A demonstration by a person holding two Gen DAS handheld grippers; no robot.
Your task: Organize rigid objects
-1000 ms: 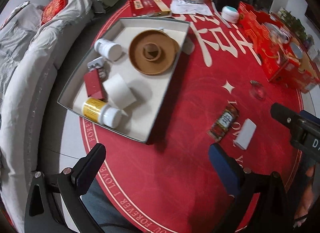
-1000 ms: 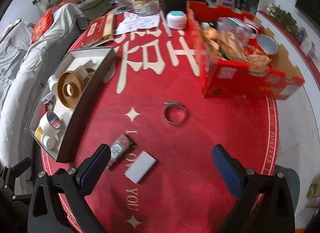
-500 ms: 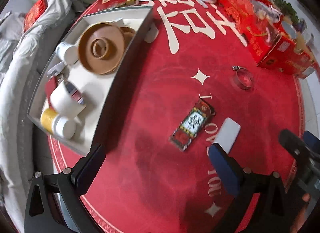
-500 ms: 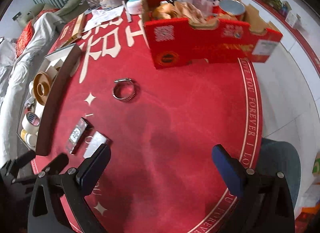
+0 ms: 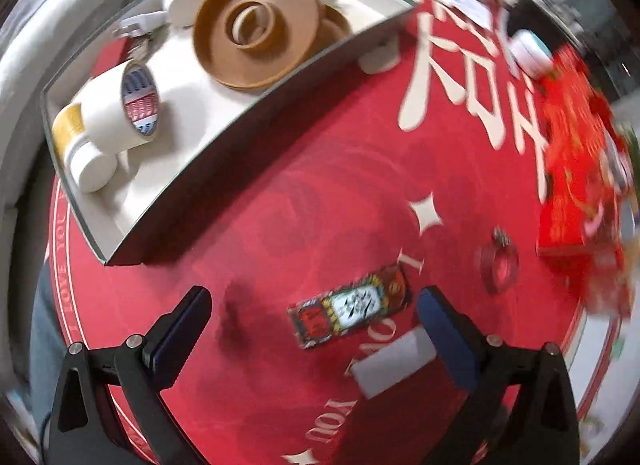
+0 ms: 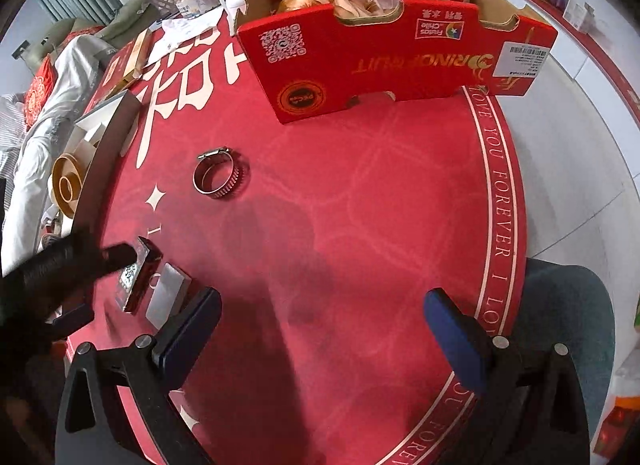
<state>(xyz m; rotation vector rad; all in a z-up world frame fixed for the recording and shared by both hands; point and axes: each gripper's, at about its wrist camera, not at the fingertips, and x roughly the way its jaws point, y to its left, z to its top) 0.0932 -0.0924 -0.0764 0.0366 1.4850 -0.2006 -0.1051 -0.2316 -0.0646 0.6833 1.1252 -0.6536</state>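
Bright, even light; left view motion-blurred, right view sharp; fisheye bends both edges

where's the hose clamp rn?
The hose clamp lies on the red tablecloth, left of centre in the right wrist view, between the red carton and the patterned pack.

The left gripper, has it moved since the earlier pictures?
Yes. The left gripper has moved away from the tray and now brackets the patterned card box on the red tablecloth.
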